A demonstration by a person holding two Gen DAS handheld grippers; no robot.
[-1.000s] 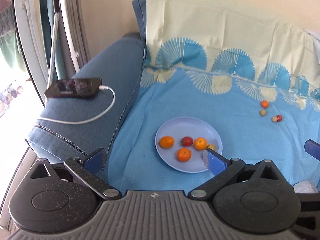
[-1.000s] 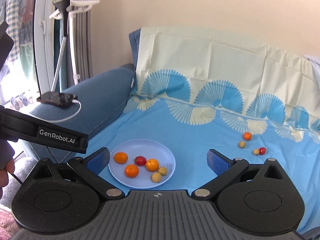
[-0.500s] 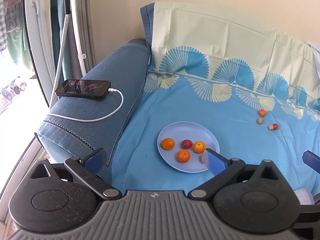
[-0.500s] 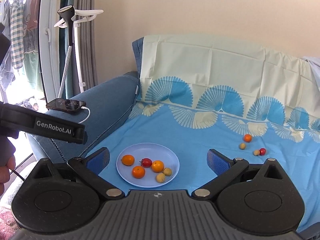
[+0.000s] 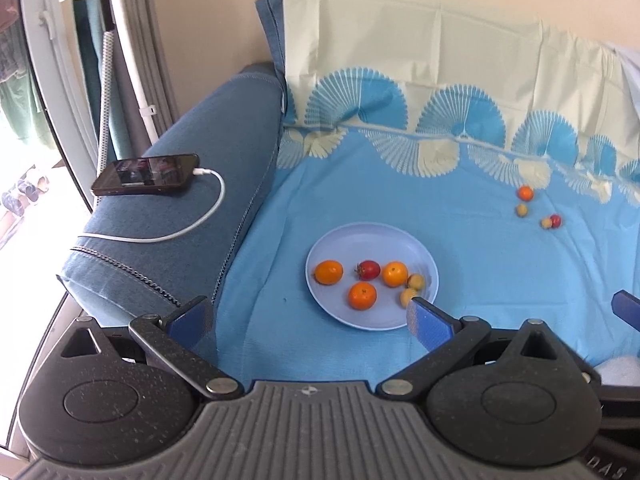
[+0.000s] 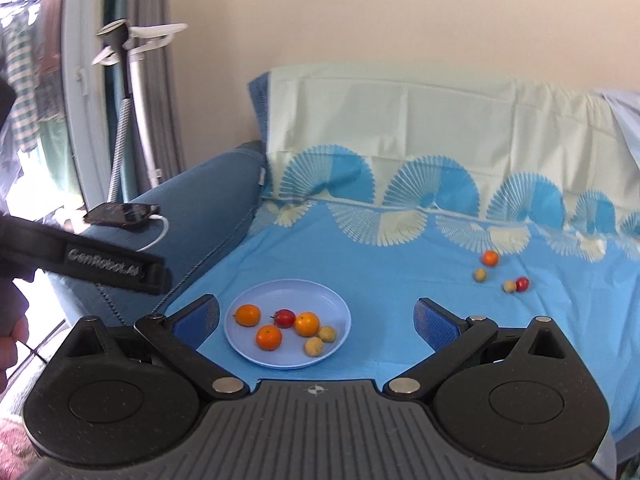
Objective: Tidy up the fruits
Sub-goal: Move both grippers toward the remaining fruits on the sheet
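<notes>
1. Overall, both views have drawn back and risen over the last second: the plate sits smaller and farther from the fingers than it did, and more of the armrest shows in the left view.
2. Left gripper: jaws spread wide, nothing between them. Right gripper: likewise wide apart and empty.
3. Fruit count is unchanged. On the plate: three oranges, one red fruit and two small yellow fruits at its right edge.
4. Loose on the blue sheet, far right, well apart from the plate: one orange fruit, a yellow one just near of it, then a yellow and red pair touching.
5. Phone on its cable lies on the armrest, left (not part of the job).
6. Reading: a pause between fetches, I judge; four fruits are left to gather, and the right gripper is the nearer one.
</notes>
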